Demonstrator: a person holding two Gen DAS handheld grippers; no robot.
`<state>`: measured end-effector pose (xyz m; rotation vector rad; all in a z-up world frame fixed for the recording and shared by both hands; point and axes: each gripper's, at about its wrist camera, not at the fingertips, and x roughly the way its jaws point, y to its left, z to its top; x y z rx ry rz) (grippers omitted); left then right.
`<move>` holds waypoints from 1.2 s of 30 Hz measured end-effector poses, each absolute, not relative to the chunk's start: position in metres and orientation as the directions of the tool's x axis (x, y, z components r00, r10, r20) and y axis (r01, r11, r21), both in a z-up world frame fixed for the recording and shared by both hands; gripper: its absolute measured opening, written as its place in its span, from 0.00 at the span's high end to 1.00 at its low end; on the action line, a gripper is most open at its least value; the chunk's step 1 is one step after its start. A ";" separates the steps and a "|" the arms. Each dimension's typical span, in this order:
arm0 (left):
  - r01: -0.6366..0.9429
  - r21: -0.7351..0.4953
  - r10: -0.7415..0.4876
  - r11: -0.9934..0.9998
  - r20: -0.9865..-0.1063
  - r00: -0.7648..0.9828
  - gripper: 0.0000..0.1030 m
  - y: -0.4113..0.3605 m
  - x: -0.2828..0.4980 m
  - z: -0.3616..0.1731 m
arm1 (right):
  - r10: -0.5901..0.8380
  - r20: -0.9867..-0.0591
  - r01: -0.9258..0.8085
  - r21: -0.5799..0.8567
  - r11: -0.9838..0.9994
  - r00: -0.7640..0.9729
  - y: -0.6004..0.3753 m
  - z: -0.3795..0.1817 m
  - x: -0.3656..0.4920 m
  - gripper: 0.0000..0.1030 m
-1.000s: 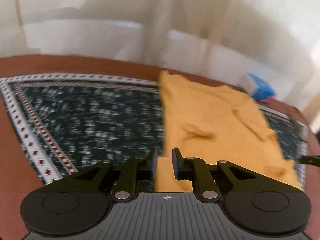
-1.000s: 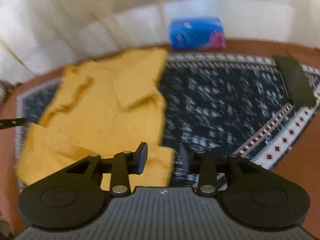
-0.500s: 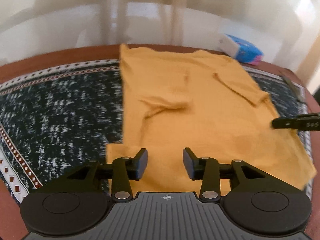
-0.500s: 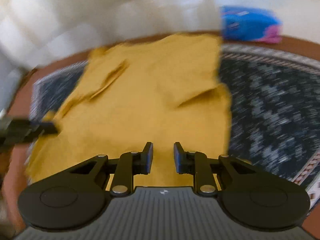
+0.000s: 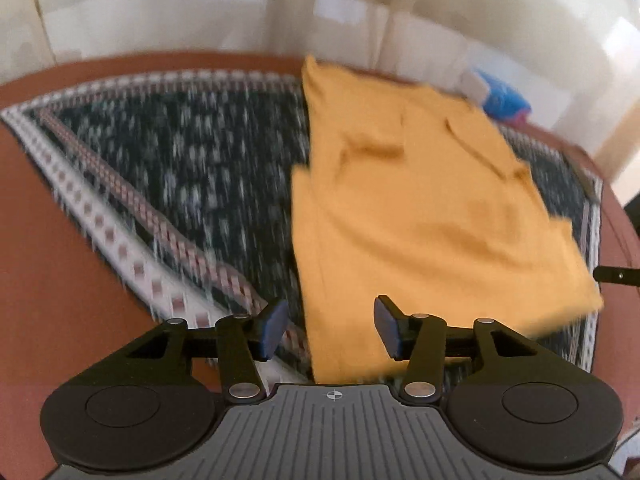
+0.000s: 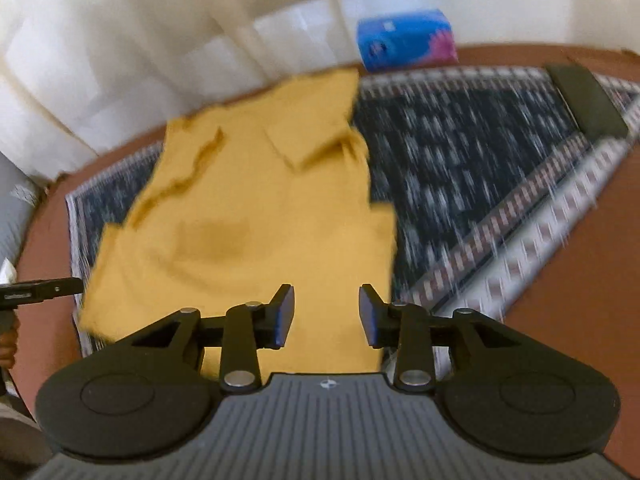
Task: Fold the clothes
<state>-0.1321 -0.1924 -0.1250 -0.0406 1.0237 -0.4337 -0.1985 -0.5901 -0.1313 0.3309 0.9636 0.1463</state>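
While the yellow shirt [image 5: 420, 208] lies on the patterned cloth [image 5: 180, 168] with both sleeves turned in, your left gripper [image 5: 330, 330] and right gripper [image 6: 326, 316] stand wide and empty over its near hem; take both corners evenly. Only the right view shows the dark flat object [image 6: 586, 104].

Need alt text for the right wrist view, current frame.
A yellow shirt lies partly folded on a dark patterned cloth, with the open right claw above its near edge, holding nothing. A blue packet sits at the table's far edge.
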 end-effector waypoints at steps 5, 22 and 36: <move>0.355 -0.175 -0.332 0.918 -0.828 0.452 0.37 -0.201 -0.144 -0.141 | 0.236 -0.813 0.059 0.314 0.948 0.533 -0.582 -0.149 -0.218 0.63; 0.593 -0.010 -0.355 0.805 -0.810 0.468 0.37 -0.227 -0.184 -0.122 | 0.220 -0.815 -0.218 0.119 0.969 0.535 -0.545 -0.135 -0.245 0.59; 0.491 -0.116 -0.438 0.863 -0.656 0.615 0.34 -0.248 -0.004 -0.059 | 0.307 -0.699 -0.234 0.201 0.951 0.645 -0.573 -0.071 -0.094 0.51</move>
